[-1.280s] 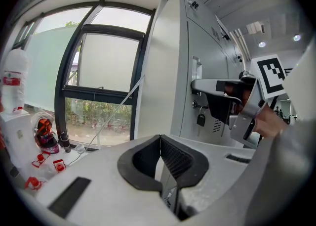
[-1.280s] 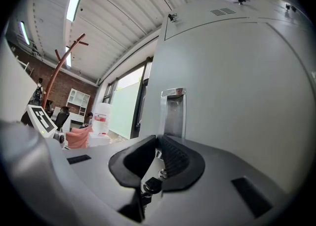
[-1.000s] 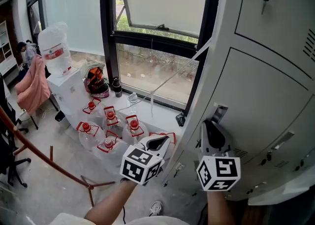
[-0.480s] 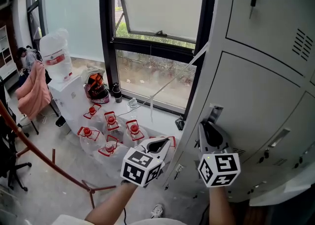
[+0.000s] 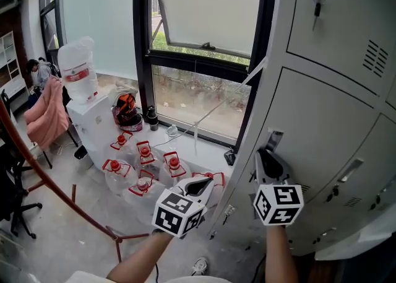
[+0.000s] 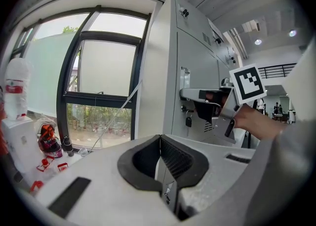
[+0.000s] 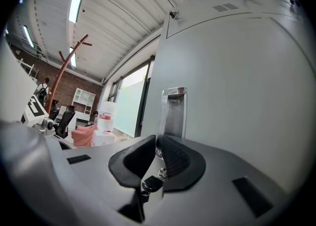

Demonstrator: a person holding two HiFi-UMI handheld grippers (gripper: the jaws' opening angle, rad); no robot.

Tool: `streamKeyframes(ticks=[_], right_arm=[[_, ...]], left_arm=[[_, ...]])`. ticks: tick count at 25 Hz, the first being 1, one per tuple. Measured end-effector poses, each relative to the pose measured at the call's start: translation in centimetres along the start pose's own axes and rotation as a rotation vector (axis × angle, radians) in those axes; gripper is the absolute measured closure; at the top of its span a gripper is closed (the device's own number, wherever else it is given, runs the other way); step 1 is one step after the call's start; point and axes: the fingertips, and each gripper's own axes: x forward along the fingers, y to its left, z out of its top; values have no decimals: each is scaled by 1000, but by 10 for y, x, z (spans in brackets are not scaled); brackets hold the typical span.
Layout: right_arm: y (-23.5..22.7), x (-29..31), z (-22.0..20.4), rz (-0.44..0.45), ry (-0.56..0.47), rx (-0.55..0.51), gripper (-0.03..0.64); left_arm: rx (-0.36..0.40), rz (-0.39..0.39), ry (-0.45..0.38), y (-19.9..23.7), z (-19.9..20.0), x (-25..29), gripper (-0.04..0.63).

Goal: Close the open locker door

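Black key (image 7: 148,183) in right gripper (image 7: 158,144) jaws, blade hidden; locker door (image 7: 237,86) cropped.

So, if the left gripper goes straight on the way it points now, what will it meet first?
Probably the locker's pale side wall: in the left gripper view it stands straight beyond the closed tips of the left gripper. The window lies left of that line. The distance is unclear.
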Motion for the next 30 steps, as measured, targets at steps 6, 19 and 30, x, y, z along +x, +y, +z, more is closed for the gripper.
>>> streamKeyframes(ticks=[6, 19, 30], right_arm=[[-3, 2, 0, -53, 10, -23, 575], [-2, -8, 0, -79, 25, -17, 561], [-2, -81, -14, -111, 45, 35, 563]], left_arm=[[1, 8, -3, 2, 0, -12, 588], [0, 4, -18, -3, 1, -30, 588], [-13, -109, -24, -47, -4, -24, 588]])
